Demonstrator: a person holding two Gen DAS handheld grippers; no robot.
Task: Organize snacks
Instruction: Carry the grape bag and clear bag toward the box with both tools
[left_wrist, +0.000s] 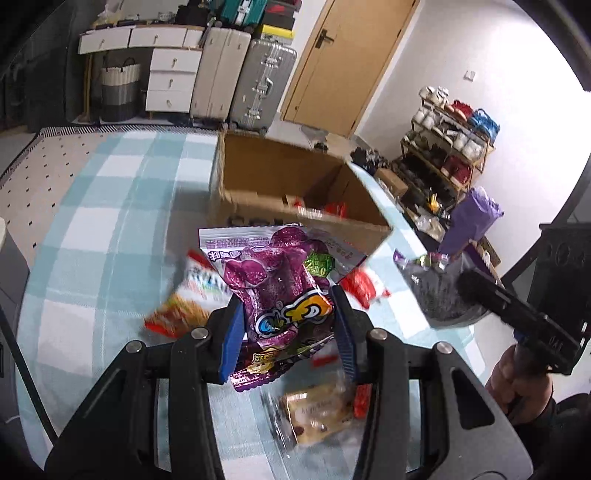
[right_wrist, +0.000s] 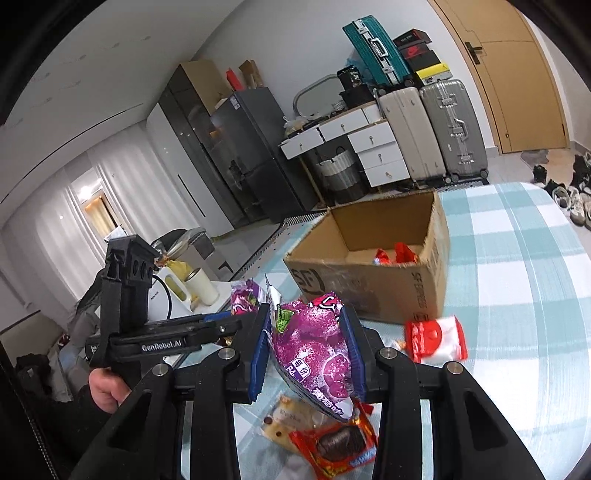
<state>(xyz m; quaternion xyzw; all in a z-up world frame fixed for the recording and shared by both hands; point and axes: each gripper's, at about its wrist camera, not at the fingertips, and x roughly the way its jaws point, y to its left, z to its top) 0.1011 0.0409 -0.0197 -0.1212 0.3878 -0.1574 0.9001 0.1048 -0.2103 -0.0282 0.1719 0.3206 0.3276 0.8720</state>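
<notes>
My left gripper is shut on a purple snack bag and holds it above the checked table, short of an open cardboard box. My right gripper is shut on another purple snack bag, also lifted, with the box just ahead. The box holds a few red packets. The right gripper and its bag also show at the right of the left wrist view. The left gripper also shows at the left of the right wrist view.
Loose snacks lie on the teal checked tablecloth: an orange-red packet, a red packet, a beige packet, a red-white packet and a red chocolate packet. Suitcases, drawers and a shoe rack stand beyond.
</notes>
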